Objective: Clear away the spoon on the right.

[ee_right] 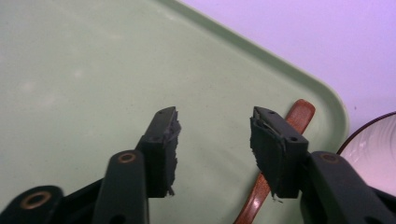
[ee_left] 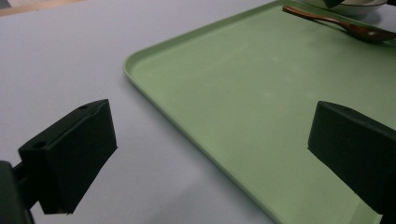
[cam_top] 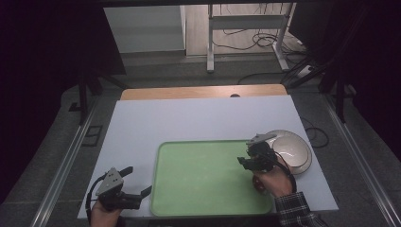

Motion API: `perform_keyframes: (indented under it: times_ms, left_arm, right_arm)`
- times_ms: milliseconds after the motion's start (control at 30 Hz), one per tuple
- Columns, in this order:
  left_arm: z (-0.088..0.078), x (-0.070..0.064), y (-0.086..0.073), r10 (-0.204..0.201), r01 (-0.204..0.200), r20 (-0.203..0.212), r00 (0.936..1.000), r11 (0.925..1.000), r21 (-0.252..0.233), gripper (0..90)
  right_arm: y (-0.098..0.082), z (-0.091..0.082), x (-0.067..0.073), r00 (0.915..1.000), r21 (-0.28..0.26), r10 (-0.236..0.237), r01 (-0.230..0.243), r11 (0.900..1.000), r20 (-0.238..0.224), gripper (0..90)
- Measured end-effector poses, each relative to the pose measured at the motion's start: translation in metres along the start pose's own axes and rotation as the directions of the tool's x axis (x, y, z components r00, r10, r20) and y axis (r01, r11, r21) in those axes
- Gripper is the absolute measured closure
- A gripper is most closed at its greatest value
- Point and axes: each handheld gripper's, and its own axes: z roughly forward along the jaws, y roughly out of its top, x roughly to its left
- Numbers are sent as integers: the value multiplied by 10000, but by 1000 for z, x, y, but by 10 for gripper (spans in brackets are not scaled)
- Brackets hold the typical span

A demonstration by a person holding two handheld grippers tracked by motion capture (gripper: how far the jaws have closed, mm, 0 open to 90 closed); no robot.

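Hovering over the far right corner of the green tray (ee_right: 93, 70), the right gripper (ee_right: 215, 140) has its fingers (ee_right: 163, 140) parted with nothing between them; the brown wooden spoon (ee_right: 299, 116) lies on the tray just beside and partly under the right-hand finger, its handle running toward the tray's rim. Beyond that corner a white bowl (cam_top: 293, 149) sits on the surface (cam_top: 198, 118). Near the tray's other edge, the left gripper (ee_left: 210, 154) holds its fingers spread wide over the tray rim, empty.

Left gripper (cam_top: 135, 182): near-left, held low in the left hand (cam_top: 105, 213), jaws wide apart, nothing between them. Right gripper (cam_top: 246, 161): at right, right hand (cam_top: 272, 182) gripping from behind, jaws part-open, nothing clamped.
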Motion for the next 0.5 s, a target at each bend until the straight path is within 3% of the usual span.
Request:
perform_keyframes:
  times_ms: [500]
  left_arm:
    - [0, 0, 0, 12, -12, -13, 10000, 10000, -11, 9]
  right_arm:
    - [-2, -16, 6, 9998, -623, -33, 21, 9981, -184, 331]
